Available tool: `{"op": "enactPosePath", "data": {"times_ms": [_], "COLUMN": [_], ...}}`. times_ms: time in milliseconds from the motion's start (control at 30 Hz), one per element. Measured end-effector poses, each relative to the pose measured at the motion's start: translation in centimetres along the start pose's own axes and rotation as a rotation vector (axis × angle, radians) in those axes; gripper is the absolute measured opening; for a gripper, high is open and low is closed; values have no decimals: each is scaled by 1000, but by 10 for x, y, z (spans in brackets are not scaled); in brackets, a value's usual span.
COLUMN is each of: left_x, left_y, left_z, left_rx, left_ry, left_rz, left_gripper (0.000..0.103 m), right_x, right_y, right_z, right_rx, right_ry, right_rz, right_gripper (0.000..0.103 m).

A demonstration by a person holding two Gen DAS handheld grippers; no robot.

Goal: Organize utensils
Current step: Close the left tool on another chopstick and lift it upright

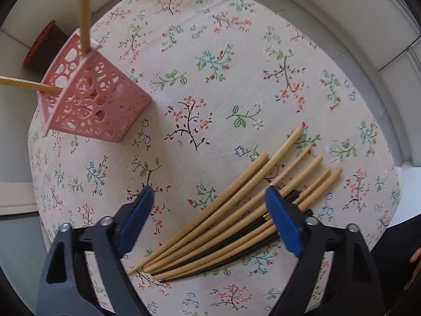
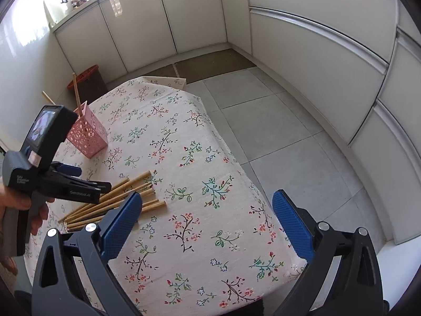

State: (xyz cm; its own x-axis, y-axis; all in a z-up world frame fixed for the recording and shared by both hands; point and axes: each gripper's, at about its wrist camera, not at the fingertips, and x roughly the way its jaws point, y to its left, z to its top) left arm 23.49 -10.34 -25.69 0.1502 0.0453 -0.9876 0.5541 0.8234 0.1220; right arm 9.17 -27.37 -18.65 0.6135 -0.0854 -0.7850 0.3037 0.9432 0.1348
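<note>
A pile of wooden and black chopsticks (image 1: 236, 210) lies on the floral tablecloth (image 1: 210, 79). My left gripper (image 1: 210, 197) is open and empty just above the pile, its right finger (image 1: 282, 221) over the chopsticks. A pink perforated holder (image 1: 92, 100) stands at the left with two wooden chopsticks (image 1: 85, 13) in it. In the right wrist view my right gripper (image 2: 208, 210) is open and empty above the table, to the right of the pile (image 2: 123, 200). The left gripper (image 2: 86, 181) and the holder (image 2: 88, 134) show there too.
A dark bin with an orange rim (image 2: 88, 79) stands on the floor behind the table. White cabinets (image 2: 315, 52) line the walls. The table edge (image 2: 236, 158) drops to a grey tile floor (image 2: 276, 121) on the right.
</note>
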Motion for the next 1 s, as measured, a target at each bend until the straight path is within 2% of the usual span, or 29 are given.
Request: {"op": "enactPosePath", "data": {"times_ms": [200,333,533,633,700,833,933,967,1000], "left_x": [14,13,11,8,1,2,6,6,5], "left_y": [2,5,4,6,-6,-10,-12,-12,-12], "left_z": [8,15,29,30,27,25,22,23,21], "left_rx": [34,41,59,65,69,84,63,57,60], "left_ry": [42,25,26,7,2,17,12,8,7], "left_rz": [-22,-37,-63,-85,-89,-82,-98,-109,-120], "left_gripper": [44,36,36,36,36,36,38,36,30], "right_x": [1,4,8,10,11,15,20,24,30], "right_y": [11,17,20,17,15,14,11,7,1], "right_z": [-2,-3,-5,-5,-4,-4,-4,-3,-3], "right_rx": [-79,-114,-125,-100,-84,-68,-36,-2,52], "right_ry": [-19,-19,-2,11,20,35,70,99,141], "right_rz": [-33,-44,-42,-35,-30,-24,1,22,49], "right_gripper": [96,96,96,96,96,96,96,96,96]}}
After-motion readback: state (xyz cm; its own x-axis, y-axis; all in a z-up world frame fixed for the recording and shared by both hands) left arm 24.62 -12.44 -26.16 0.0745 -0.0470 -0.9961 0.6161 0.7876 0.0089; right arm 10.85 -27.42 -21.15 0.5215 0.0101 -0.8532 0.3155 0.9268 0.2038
